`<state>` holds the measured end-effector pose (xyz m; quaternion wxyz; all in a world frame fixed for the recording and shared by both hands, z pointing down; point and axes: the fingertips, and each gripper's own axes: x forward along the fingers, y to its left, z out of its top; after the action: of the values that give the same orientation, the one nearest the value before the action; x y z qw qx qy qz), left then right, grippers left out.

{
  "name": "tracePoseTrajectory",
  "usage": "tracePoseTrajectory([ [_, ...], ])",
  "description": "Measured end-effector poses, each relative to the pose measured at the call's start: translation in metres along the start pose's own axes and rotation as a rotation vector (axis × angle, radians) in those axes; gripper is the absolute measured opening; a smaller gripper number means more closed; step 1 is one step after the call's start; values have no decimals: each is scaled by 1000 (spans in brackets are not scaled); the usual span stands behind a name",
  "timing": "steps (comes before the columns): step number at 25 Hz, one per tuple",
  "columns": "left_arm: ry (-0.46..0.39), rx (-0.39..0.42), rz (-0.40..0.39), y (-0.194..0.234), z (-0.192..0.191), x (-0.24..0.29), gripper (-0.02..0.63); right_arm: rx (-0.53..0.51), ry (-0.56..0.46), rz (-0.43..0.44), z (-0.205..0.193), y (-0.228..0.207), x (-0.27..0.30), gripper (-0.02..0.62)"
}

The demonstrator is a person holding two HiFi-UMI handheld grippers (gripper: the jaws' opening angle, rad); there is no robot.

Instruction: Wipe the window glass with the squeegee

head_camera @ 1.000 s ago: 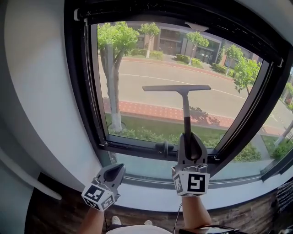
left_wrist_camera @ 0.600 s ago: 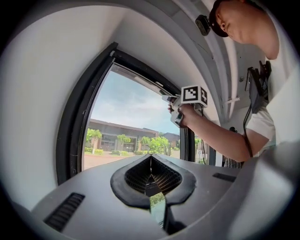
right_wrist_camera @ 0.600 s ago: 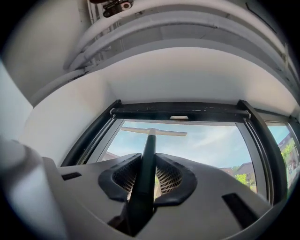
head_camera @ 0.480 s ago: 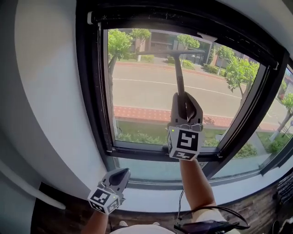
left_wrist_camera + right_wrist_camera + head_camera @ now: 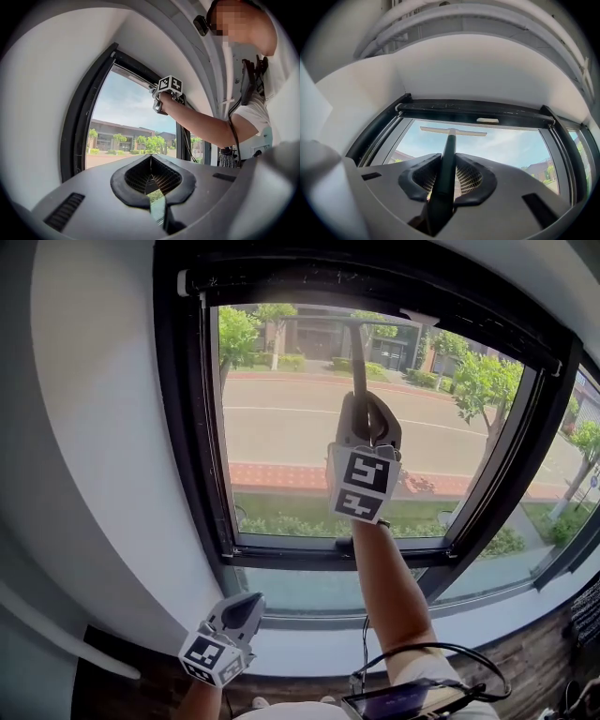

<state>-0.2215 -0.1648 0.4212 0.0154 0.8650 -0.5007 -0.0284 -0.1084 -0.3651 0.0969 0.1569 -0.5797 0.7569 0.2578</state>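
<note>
The right claw (image 5: 367, 425) is clamping the squeegee (image 5: 359, 360) by its handle. The arm (image 5: 386, 577) is reaching high so the blade is lying across the top of the glass (image 5: 281, 437), just under the frame (image 5: 375, 287). This is probably setting up a downward pull. The handle is running straight between the jaws, holding the blade level. The left claw (image 5: 242, 612) is hanging closed and empty near the sill (image 5: 309, 652), out of the way.
</note>
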Motion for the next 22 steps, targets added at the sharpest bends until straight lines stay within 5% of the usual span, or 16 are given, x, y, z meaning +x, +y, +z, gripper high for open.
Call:
tracePoseTrajectory([
  [9,4,12,-19,6,0,-6,15,20,8,-91,-2,-2,29,98],
  [22,1,3,-33,16,0,4,17,6,5,-82,-11,1,28,98],
])
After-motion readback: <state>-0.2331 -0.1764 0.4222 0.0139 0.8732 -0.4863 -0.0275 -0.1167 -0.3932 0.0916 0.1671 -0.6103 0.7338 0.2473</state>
